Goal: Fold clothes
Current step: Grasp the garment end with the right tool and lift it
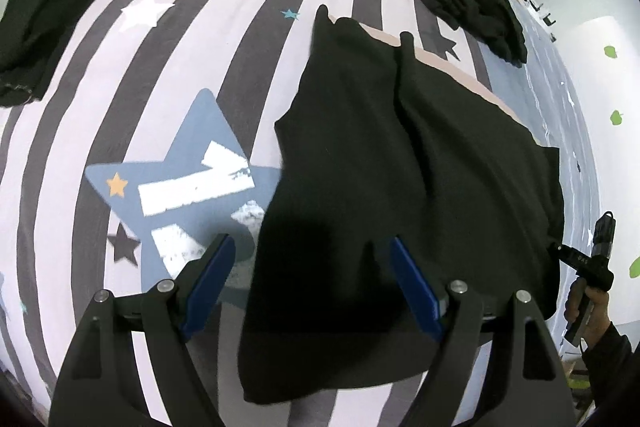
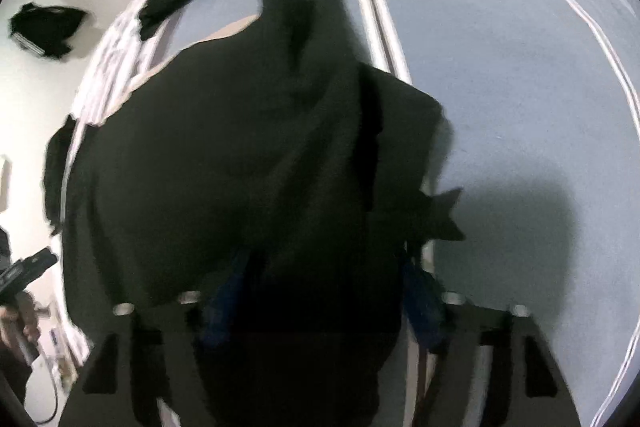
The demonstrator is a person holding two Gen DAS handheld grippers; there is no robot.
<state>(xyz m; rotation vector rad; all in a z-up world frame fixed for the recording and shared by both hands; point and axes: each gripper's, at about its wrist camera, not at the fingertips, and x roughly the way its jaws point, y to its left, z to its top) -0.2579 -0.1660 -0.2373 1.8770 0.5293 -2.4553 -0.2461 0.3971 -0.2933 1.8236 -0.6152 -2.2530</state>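
While the black cloth garment [image 1: 400,155] is lying spread over the near part of the grey-and-white striped bedcover with printed stars [image 1: 192,39], partly doubled with a ridge running along its middle, the left gripper [image 1: 312,275] is hovering with its blue-padded fingers [image 1: 210,279] spread wide, one pad over the blue star print and the other over the dark fabric, gripping nothing. In the right wrist view the right gripper [image 2: 324,303] is sitting low against the same garment, but blur and dark cloth are hiding its pads, so I cannot tell whether it is pinching or parted. A folded black garment [image 1: 60,7] is resting at the far left of the bed and a crumpled black one [image 1: 472,3] at the far right. Judging by this, a fold on the near garment is underway; any next fold is calling for both tools taking an edge evenly.
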